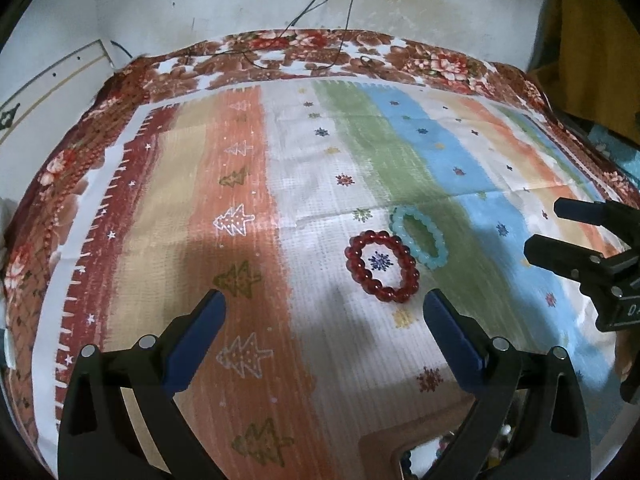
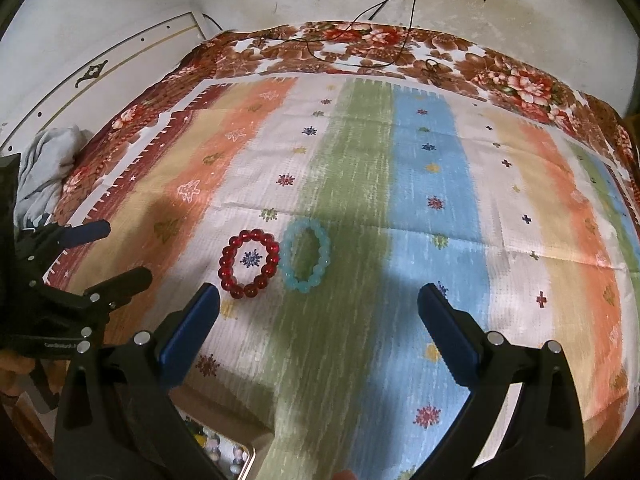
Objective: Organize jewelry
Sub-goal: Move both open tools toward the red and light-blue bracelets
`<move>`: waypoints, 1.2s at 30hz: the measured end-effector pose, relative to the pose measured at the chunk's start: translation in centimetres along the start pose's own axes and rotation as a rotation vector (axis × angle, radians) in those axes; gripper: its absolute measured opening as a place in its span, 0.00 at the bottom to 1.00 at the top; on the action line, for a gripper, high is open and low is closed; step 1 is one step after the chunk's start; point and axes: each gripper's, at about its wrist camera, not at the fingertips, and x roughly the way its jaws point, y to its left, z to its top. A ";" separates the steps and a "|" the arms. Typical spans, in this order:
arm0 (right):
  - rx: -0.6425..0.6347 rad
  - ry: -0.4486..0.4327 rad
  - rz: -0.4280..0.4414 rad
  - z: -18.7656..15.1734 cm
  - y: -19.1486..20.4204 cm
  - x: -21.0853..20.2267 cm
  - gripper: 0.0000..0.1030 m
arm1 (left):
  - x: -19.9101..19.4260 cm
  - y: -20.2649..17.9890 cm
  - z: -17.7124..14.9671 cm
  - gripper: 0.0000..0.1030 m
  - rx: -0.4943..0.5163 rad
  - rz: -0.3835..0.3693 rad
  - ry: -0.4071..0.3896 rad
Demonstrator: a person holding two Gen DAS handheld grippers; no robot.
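**Striped cloth on a floral bedspread**

A striped cloth [image 2: 356, 168] with tree and snowflake prints covers a floral bedspread [image 2: 360, 46]. Just beyond the right tongs' left tip lies a red bead bracelet [image 2: 249, 263], touching a pale blue bead bracelet [image 2: 306, 260]. A black cable [image 2: 394, 62] crosses the far edge.

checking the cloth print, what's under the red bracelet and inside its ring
The red bracelet lies flat on the striped cloth, on a white stripe. Inside its ring a dark blue snowflake print shows. Whatever print sits directly under the beads is covered.
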 end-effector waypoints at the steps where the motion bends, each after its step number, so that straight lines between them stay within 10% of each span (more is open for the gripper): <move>1: -0.001 0.001 -0.002 0.1 0.0 0.1 0.95 | 0.2 0.1 0.1 0.94 0.000 0.000 0.002; 36: 0.087 0.212 -0.033 1.4 -2.8 10.8 0.95 | 10.2 0.0 2.4 0.94 0.123 -0.046 0.175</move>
